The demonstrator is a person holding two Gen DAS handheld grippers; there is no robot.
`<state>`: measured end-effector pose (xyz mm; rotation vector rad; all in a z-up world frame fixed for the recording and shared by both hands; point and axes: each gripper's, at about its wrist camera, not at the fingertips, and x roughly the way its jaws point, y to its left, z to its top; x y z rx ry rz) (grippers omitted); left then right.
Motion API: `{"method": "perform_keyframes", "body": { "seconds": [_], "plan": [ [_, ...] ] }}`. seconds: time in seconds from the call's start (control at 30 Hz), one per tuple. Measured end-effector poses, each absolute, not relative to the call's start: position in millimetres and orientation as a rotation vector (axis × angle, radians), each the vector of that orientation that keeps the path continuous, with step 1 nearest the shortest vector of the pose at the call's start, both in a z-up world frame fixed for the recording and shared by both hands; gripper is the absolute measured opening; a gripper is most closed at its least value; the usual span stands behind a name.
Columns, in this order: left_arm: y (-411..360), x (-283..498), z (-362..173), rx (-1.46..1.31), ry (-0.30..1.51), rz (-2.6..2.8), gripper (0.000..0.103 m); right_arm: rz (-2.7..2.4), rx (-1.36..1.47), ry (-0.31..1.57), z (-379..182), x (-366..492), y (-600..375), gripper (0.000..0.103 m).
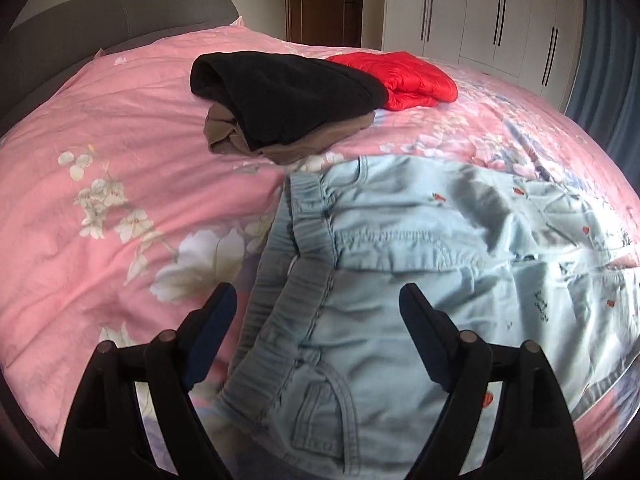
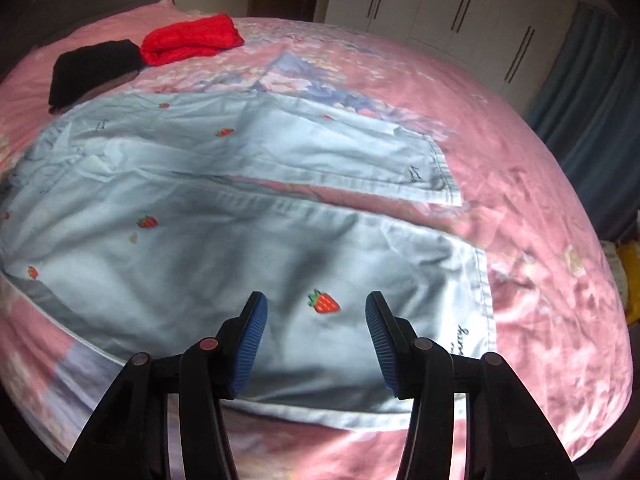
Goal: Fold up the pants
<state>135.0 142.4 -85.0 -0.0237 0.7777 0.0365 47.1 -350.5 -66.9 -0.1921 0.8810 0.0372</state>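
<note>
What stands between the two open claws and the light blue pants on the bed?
Nothing visible. The left claw hangs over the waistband of the light blue strawberry-print pants; the right claw hangs over a leg.

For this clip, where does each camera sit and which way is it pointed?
Left wrist: rides on the left hand-held gripper, facing the waistband end of the light blue pants on the pink bedspread; its two open fingers show.
Right wrist: rides on the right hand-held gripper, over the leg cuffs, looking across the bed toward the wardrobe; its two open fingers show.
Shared: the pants, bedspread, black garment, red garment and wardrobe.
</note>
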Motion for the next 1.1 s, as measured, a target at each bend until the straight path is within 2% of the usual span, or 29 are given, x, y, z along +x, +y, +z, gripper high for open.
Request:
{"method": "perform_keyframes", "body": {
  "seconds": [0.3,0.4,0.6,0.7,0.77,0.8,0.83,0.9,0.97,1.0,1.03,1.1],
  "plan": [
    [174,238,-97,-0.158,0.855,-0.003,0.083,0.327,-0.353,0.760,-47,194,-260,0.052],
    [184,260,-101,-0.203,0.886,-0.045,0.083,0.367,-0.389,0.787,-51,243,-238,0.052],
    [183,290,-118,-0.109,0.941,-0.101,0.083,0.458,-0.454,0.864,-73,310,-202,0.053],
    [187,300,-135,-0.118,1.010,-0.147,0.081,0.537,-0.517,0.971,-95,327,-189,0.053],
    [190,304,-141,-0.142,1.026,-0.155,0.072,0.544,-0.562,1.026,-110,336,-187,0.061],
    [189,303,-141,-0.149,1.022,-0.169,0.054,0.529,-0.575,1.027,-115,340,-186,0.070],
    [187,303,-138,-0.143,1.011,-0.173,0.041,0.533,-0.566,1.027,-116,343,-186,0.070],
    [182,299,-132,-0.109,0.997,-0.178,0.035,0.541,-0.536,1.041,-118,346,-187,0.069],
    [179,297,-128,-0.084,0.983,-0.187,0.033,0.586,-0.527,1.057,-116,343,-183,0.045],
    [179,297,-128,-0.088,0.981,-0.186,0.032,0.607,-0.534,1.057,-114,340,-180,0.023],
    [179,298,-131,-0.099,0.985,-0.173,0.032,0.611,-0.558,1.054,-113,337,-177,0.014],
    [173,302,-135,-0.092,0.999,-0.129,0.031,0.600,-0.585,1.049,-116,335,-173,0.013]
  ]
}}
